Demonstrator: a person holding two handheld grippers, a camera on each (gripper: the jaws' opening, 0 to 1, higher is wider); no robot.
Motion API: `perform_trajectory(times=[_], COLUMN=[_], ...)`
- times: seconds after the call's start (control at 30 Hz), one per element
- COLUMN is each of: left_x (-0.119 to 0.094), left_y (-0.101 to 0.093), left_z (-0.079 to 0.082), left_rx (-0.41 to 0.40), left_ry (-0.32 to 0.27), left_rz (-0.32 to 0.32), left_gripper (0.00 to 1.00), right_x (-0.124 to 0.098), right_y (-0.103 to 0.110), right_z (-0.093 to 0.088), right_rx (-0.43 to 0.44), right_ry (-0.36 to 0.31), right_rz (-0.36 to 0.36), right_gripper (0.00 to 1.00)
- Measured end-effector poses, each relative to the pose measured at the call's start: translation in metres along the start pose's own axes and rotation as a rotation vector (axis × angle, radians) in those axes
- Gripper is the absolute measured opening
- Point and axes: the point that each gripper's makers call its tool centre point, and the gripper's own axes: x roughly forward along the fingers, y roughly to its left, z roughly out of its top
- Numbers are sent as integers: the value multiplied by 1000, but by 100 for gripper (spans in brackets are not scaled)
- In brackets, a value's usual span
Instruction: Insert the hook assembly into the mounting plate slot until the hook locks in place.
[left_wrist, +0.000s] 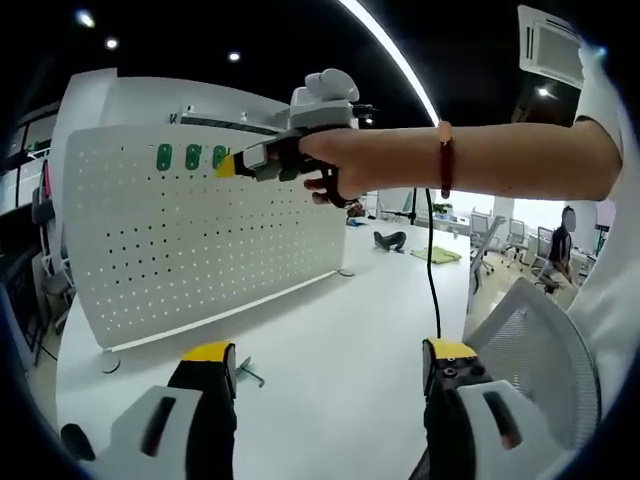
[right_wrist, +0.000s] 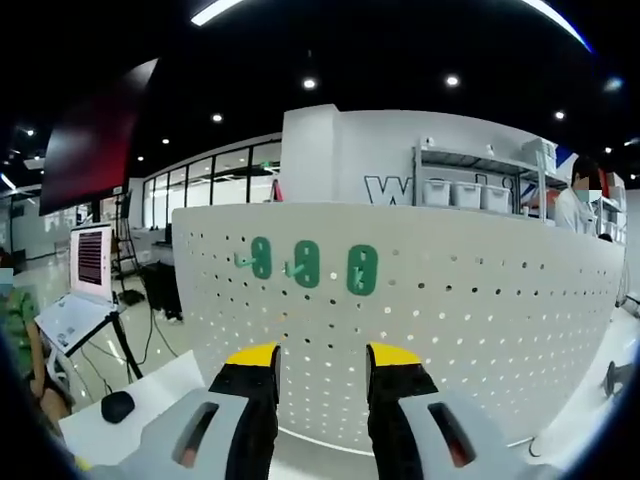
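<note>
From the left gripper view I see my left gripper (left_wrist: 325, 365) low over the white surface (left_wrist: 330, 330), jaws wide apart w/ nothing between them. A small metal hook (left_wrist: 247, 373) lies on the surface just beside the left jaw's tip. Behind it stands the white pegboard (left_wrist: 180, 250), upright on round feet, w/ three green plates (left_wrist: 192, 157) in a row near its top edge. The right gripper (left_wrist: 232, 166) comes in from the right, held by a hand (left_wrist: 345, 165) w/ a red bracelet (left_wrist: 445, 160) on the wrist; its yellow tips sit just right of the green plates, close to the board. A black cable (left_wrist: 432, 260) hangs from that hand down toward the surface.

In the right gripper view, my right gripper (right_wrist: 322, 385) faces the pegboard (right_wrist: 480, 310) head-on, jaws narrow, a slim gap, nothing visibly held. The three plates (right_wrist: 306, 264) sit above the jaw tips; the left two appear to carry small hooks, though it's too small to be sure; the third (right_wrist: 362, 271) shows only a slot. Left of the board: a laptop (right_wrist: 85, 275) on a stand and a black mouse (right_wrist: 117, 406) on the surface corner.
</note>
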Motion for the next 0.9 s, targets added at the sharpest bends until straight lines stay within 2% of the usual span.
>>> perform_trajectory(times=[0.23,0.5,0.57,0.9], left_x=[1,3,4,7], left_y=[2,1,1,2], left_z=[2,0,-3,3], left_rx=[23,27,42,43], left_ry=[9,23,50,43], left_rz=[-2,-10,-17,-6], left_gripper=[78,77,77,76], right_x=[-11,-21,-25,-47], right_y=[-4,-13,-14,-15], right_z=[-6,-21,-22,-28], right_rx=[12,25,26,21], right_ry=[-1,26,25,17], right_rz=[5,8,7,24], right_gripper=[34,34,34,34])
